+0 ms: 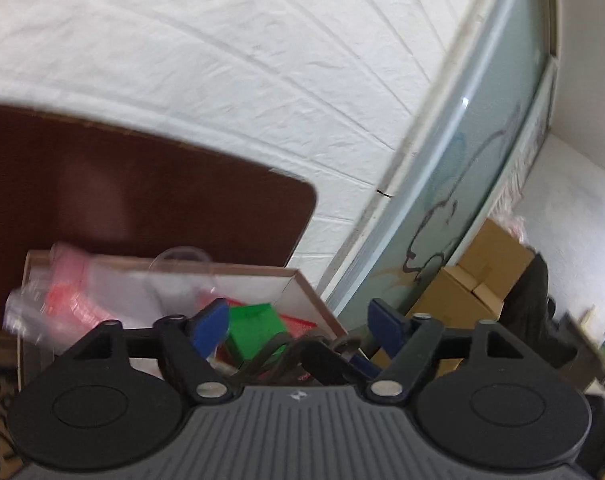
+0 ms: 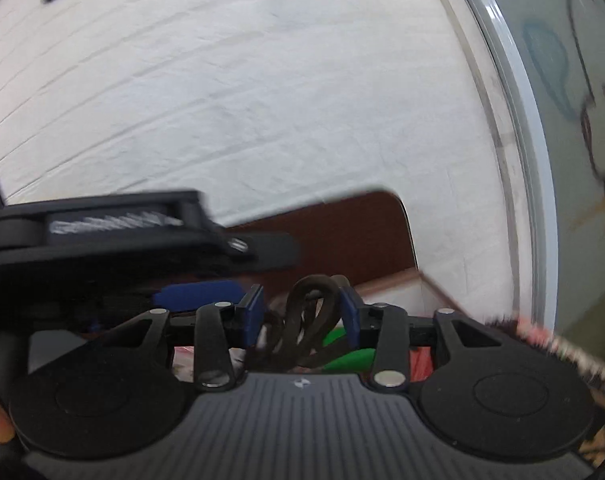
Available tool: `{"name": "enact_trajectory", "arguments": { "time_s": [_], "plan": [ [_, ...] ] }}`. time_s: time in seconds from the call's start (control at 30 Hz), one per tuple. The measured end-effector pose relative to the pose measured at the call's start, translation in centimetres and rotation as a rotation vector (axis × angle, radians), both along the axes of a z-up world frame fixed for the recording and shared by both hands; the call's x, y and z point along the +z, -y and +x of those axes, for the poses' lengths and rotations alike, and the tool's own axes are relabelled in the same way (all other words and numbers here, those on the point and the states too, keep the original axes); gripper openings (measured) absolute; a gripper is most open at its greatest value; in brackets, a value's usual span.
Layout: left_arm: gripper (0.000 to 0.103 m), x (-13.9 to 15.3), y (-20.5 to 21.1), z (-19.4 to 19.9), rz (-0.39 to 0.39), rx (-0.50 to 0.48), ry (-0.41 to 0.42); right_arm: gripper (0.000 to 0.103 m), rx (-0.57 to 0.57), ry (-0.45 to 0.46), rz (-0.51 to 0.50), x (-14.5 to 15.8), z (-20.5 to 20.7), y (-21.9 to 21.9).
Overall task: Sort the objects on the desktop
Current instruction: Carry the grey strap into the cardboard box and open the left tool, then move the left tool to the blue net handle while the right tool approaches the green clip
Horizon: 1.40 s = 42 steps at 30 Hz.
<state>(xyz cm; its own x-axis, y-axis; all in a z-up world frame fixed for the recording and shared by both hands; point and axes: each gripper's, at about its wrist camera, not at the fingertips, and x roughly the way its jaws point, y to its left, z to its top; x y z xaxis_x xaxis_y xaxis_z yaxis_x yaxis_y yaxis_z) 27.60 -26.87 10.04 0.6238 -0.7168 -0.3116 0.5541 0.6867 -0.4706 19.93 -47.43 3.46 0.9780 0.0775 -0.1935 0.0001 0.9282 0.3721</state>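
In the left wrist view my left gripper (image 1: 298, 326) is open over a shallow white box (image 1: 302, 280) on a dark brown table (image 1: 142, 192). The box holds a green block (image 1: 254, 328), red-and-clear plastic bags (image 1: 74, 296) and a clear round lid (image 1: 182, 258). A dark looped cord (image 1: 286, 354) lies between the left fingers, untouched by the pads. In the right wrist view my right gripper (image 2: 300, 314) stands partly closed around that dark cord (image 2: 310, 320). Whether its pads pinch the cord is unclear. The left gripper's black body (image 2: 102, 240) is close on its left.
A white textured wall fills the background in both views. A frosted glass panel (image 1: 462, 184) with a pale frame stands at the right. Cardboard boxes (image 1: 474, 280) are stacked on the floor beyond it. The table's rounded corner (image 2: 398, 208) is near the box.
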Motion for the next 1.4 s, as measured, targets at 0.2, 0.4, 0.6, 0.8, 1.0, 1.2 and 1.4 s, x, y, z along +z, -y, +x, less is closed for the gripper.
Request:
{"name": "enact_trajectory", "arguments": {
  "time_s": [0.2,0.4,0.6,0.8,1.0,1.2,1.4],
  "plan": [
    [0.097,-1.5,-3.2,-0.1,-0.023,0.034,-0.004,0.078,-0.044,0.010,0.010,-2.6,-1.5,0.4],
    [0.098,-1.4,-3.7,-1.8,0.013,0.011,0.034,0.084,-0.071,-0.018,-0.033,-2.1,-1.8,-0.7],
    [0.103,-1.7,-3.8,-2.7,0.064,0.012,0.047,0.085,-0.047,-0.001,-0.030,-1.2,-2.5,-1.7],
    [0.103,-2.3,-4.8,-3.7,0.078,0.031,0.010,0.092,-0.050,-0.025,-0.104,-1.0,-3.5,-3.8],
    [0.103,-2.2,-6.8,-4.9,0.067,0.064,-0.024,0.095,-0.034,-0.028,-0.119,-0.9,-5.0,-5.2],
    [0.103,-3.0,-10.7,-8.2,0.023,0.141,-0.077,0.095,0.001,0.004,-0.204,-0.1,-7.2,-8.2],
    [0.103,-4.6,-16.3,-11.7,0.005,0.243,-0.132,0.096,0.106,0.078,-0.352,0.6,-9.9,-13.6]
  ]
}}
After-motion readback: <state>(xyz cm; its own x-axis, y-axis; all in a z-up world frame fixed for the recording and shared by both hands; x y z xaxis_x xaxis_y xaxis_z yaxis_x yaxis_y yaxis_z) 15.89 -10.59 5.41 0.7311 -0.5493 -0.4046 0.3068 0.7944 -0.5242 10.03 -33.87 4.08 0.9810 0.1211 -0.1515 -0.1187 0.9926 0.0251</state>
